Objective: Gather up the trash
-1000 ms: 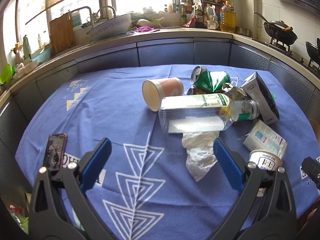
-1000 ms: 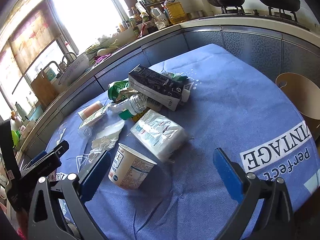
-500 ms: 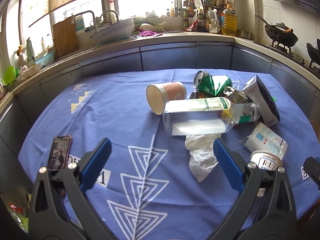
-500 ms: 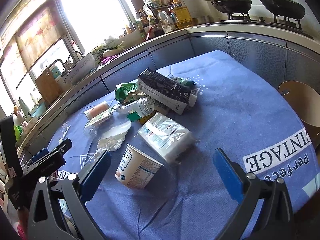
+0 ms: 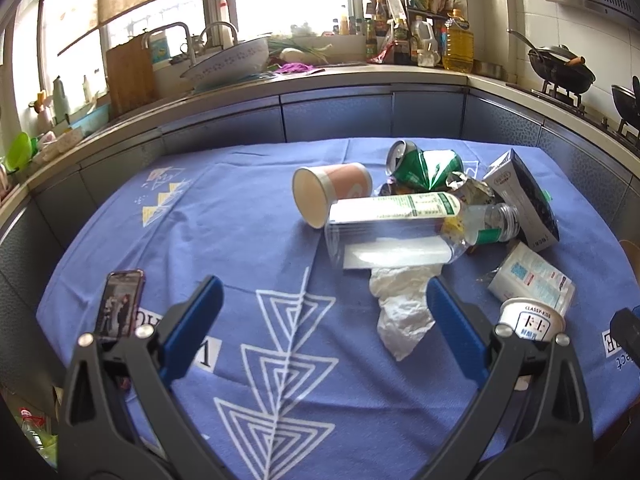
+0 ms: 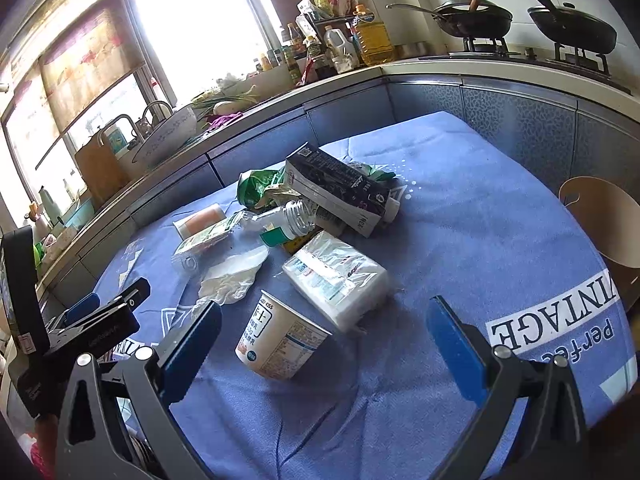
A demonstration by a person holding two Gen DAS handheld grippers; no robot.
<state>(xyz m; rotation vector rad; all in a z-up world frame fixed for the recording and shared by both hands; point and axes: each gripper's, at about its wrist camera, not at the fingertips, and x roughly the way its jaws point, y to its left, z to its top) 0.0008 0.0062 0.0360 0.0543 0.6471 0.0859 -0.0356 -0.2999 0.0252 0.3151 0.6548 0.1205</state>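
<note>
The right gripper [image 6: 324, 328] hangs with its blue-padded fingers spread wide and empty. A white printed paper tub [image 6: 280, 340] stands tilted on the blue tablecloth [image 6: 480, 240] just ahead, closer to the left pad, its open mouth facing up and away. Its axis runs nearly upright, so I judge this hand the nearer one for a first pick. The left gripper [image 5: 324, 308] is likewise released, holding nothing, with crumpled white tissue [image 5: 404, 308] ahead near its right pad. Beyond lies a clear plastic bottle [image 5: 400, 228], long axis crosswise, in the heap. No bin shows. The tub is partly hidden from the left camera by its finger.
</note>
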